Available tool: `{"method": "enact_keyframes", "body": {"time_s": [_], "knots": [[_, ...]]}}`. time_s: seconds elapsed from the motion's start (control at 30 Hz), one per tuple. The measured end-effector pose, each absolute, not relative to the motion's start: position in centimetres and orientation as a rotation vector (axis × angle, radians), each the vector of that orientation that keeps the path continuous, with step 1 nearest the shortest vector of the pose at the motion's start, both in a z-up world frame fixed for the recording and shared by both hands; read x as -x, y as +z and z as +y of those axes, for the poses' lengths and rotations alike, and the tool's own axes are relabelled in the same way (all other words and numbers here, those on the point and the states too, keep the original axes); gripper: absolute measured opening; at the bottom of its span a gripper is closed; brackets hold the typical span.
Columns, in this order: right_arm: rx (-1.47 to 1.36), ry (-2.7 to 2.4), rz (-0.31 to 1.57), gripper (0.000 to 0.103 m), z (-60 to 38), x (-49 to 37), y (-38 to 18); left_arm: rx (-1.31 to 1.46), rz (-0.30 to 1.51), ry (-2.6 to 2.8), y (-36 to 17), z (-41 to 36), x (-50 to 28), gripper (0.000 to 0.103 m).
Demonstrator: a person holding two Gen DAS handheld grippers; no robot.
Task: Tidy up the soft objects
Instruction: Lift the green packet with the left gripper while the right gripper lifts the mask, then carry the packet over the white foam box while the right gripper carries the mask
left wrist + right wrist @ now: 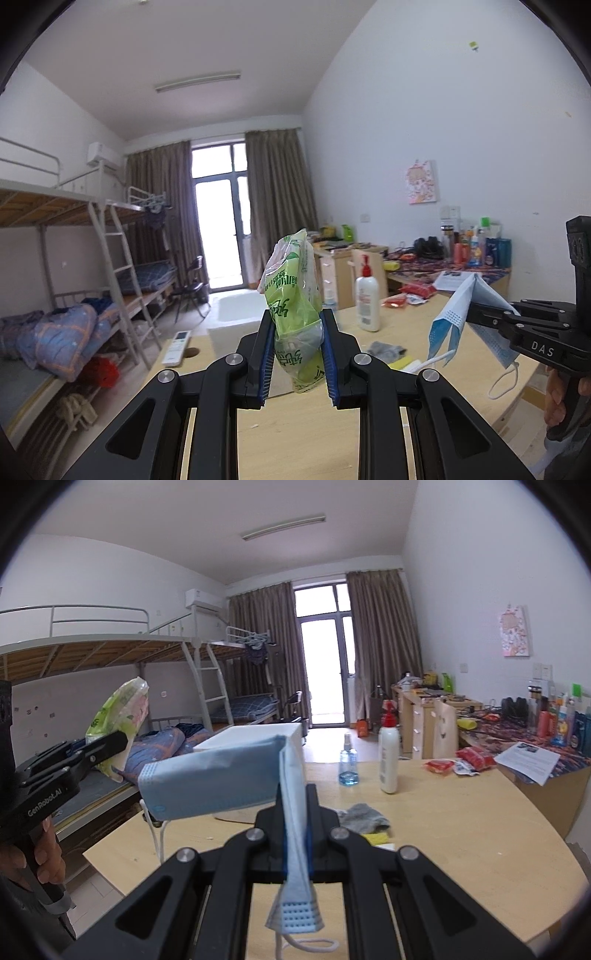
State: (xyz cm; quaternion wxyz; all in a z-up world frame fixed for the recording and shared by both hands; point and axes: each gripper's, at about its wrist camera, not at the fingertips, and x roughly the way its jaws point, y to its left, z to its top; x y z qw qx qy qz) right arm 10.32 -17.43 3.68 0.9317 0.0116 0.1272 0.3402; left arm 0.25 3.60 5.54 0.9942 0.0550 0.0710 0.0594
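My left gripper (295, 325) is shut on a green plastic tissue pack (291, 288) and holds it upright above the wooden table (295, 424). It also shows at the left of the right wrist view (118, 742), with the pack (118, 716) sticking up. My right gripper (295, 794) is shut on a blue face mask (221, 779), folded over the fingers, its ear loop hanging down. In the left wrist view the right gripper (476, 310) holds the mask (458, 314) at the right. A grey cloth (364, 816) lies on the table.
A white box (258, 738) stands at the table's far edge. A lotion bottle (389, 753), a small blue spray bottle (348, 760), red packets (458, 762), a paper sheet (528, 760) and a remote (177, 347) lie on the table. Bunk beds stand left, cluttered desks right.
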Motion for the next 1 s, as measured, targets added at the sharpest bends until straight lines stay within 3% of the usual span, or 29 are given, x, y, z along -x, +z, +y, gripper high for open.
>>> {"method": "enact_keyframes", "body": {"time_s": [1.0], "knots": [[0.015,0.818,0.299,0.009,-11.7,-14.6,5.7,-0.059,0.179,0.219,5.7,8.6,-3.3,0.025]]}}
